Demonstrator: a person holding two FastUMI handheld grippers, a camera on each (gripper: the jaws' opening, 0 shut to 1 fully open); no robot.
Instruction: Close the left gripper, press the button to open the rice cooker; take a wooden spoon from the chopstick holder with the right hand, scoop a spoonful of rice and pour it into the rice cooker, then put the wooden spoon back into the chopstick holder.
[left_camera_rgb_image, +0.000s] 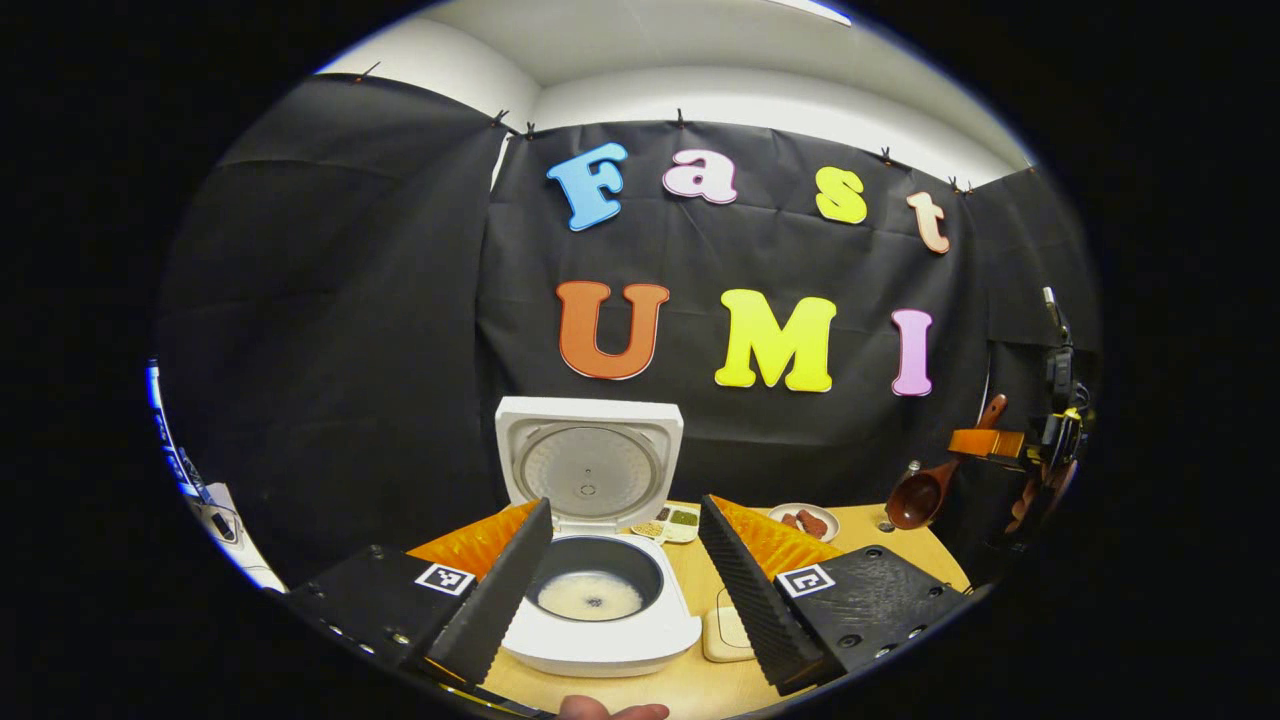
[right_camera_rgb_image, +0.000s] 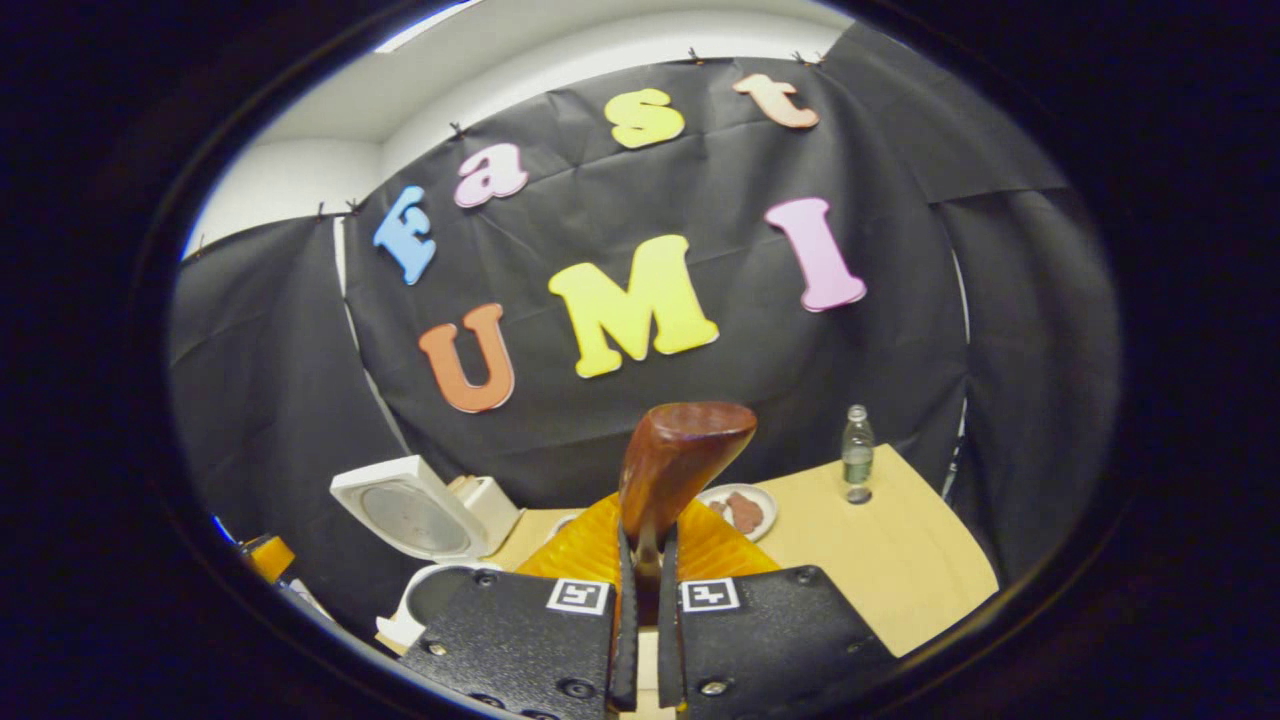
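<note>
The white rice cooker (left_camera_rgb_image: 600, 640) stands on the table with its lid (left_camera_rgb_image: 590, 465) raised, and pale rice (left_camera_rgb_image: 590, 597) lies in the dark inner pot. My left gripper (left_camera_rgb_image: 625, 505) is open, its fingers either side of the cooker and above it, holding nothing. At the far right of the left gripper view, my right gripper (left_camera_rgb_image: 985, 442) holds the wooden spoon (left_camera_rgb_image: 915, 497) in the air, bowl hanging down-left. In the right gripper view, that gripper (right_camera_rgb_image: 645, 530) is shut on the spoon (right_camera_rgb_image: 680, 450), whose broad brown end rises between the fingers. The cooker (right_camera_rgb_image: 410, 510) sits lower left.
A small plate of brown pieces (right_camera_rgb_image: 740, 508) and a clear bottle (right_camera_rgb_image: 857, 450) stand at the back of the wooden table (right_camera_rgb_image: 900, 570). A divided dish of grains (left_camera_rgb_image: 672, 522) sits behind the cooker, a beige pad (left_camera_rgb_image: 725, 635) beside it. A fingertip (left_camera_rgb_image: 610, 710) shows at the bottom.
</note>
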